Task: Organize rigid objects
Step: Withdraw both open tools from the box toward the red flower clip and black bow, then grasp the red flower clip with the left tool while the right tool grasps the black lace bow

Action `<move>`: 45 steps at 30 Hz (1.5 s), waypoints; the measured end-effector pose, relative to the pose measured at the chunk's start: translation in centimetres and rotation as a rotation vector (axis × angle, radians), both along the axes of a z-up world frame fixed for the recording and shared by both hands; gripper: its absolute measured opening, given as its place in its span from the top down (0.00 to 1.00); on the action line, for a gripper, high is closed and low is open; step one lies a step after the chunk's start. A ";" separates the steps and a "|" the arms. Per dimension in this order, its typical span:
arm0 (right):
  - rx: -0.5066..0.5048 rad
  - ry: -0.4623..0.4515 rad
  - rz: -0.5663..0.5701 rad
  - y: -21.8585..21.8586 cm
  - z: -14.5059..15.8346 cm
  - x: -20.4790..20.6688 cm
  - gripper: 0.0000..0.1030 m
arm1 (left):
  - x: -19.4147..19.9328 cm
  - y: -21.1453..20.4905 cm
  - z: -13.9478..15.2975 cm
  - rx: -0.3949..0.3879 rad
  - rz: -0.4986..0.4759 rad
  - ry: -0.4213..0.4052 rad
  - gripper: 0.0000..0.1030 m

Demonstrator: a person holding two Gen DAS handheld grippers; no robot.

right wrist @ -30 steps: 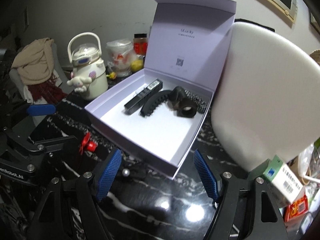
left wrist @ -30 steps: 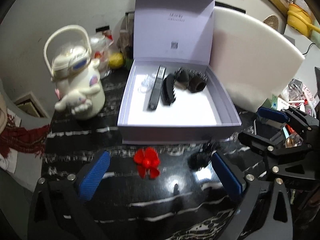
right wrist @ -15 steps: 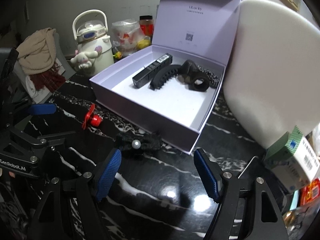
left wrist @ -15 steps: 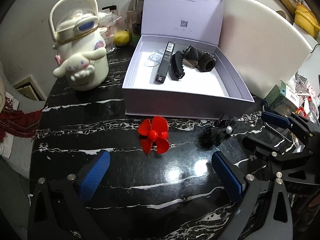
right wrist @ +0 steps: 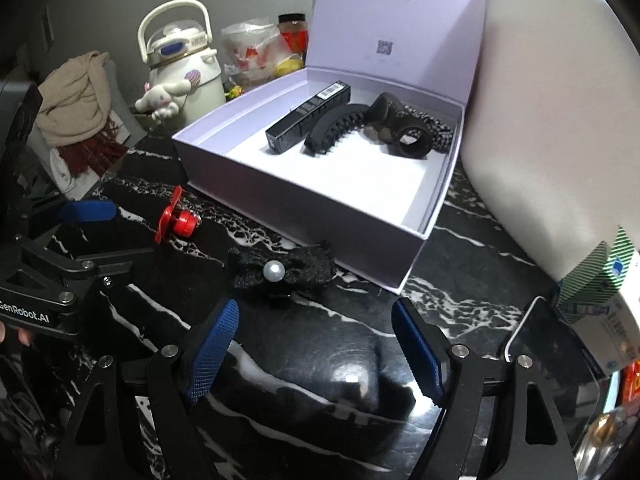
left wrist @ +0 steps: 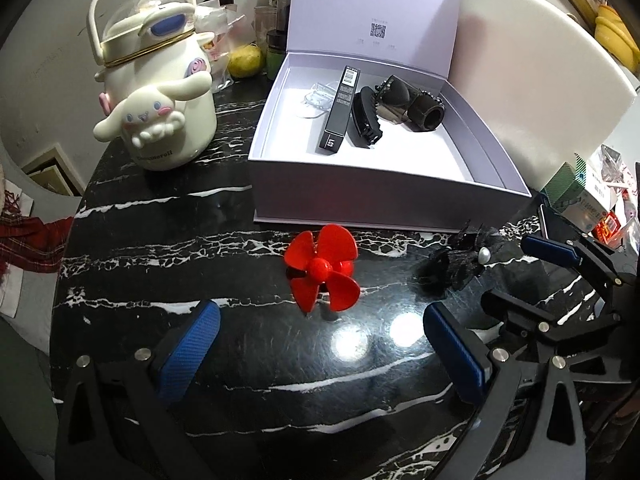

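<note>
Black marble bench [left wrist: 168, 240] carries a red propeller [left wrist: 322, 268] and a black pearl bow clip [right wrist: 282, 270], both just in front of the open lilac box [left wrist: 360, 200]. My left tongs [left wrist: 320, 344] hover spread and empty near the propeller. My right tongs [right wrist: 316, 344] are opening above the bench near the bow, nothing between them.

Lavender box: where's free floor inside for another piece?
The lavender box is bare across its near half, toward the front wall. Crowded along the back: black carton, claw clip, dark hair pieces.
</note>
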State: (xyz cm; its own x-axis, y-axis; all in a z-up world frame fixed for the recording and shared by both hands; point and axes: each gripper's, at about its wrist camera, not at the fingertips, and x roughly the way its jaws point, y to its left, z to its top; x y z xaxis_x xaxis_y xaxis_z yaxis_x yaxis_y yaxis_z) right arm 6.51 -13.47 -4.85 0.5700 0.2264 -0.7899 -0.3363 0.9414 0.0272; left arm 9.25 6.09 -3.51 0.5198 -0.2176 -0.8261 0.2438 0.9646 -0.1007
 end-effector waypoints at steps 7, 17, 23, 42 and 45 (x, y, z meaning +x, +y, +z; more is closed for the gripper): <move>0.002 0.028 0.023 0.9 -1.0 1.0 0.20 | 0.9 0.2 -0.6 -0.012 -0.011 0.011 0.00; -0.011 0.042 0.040 2.0 -1.5 2.7 0.17 | 2.3 0.2 -1.2 -0.012 -0.007 0.026 0.00; 0.007 0.049 0.055 2.3 -1.7 3.3 0.17 | 3.5 0.1 -2.0 -0.010 -0.005 0.053 0.00; -0.036 0.032 0.068 2.6 -1.9 3.3 0.43 | 4.5 -0.9 -3.5 0.092 0.009 0.041 0.00; -0.041 0.032 0.072 2.6 -1.9 3.1 0.45 | 4.1 -0.9 -3.6 0.088 0.011 0.029 0.00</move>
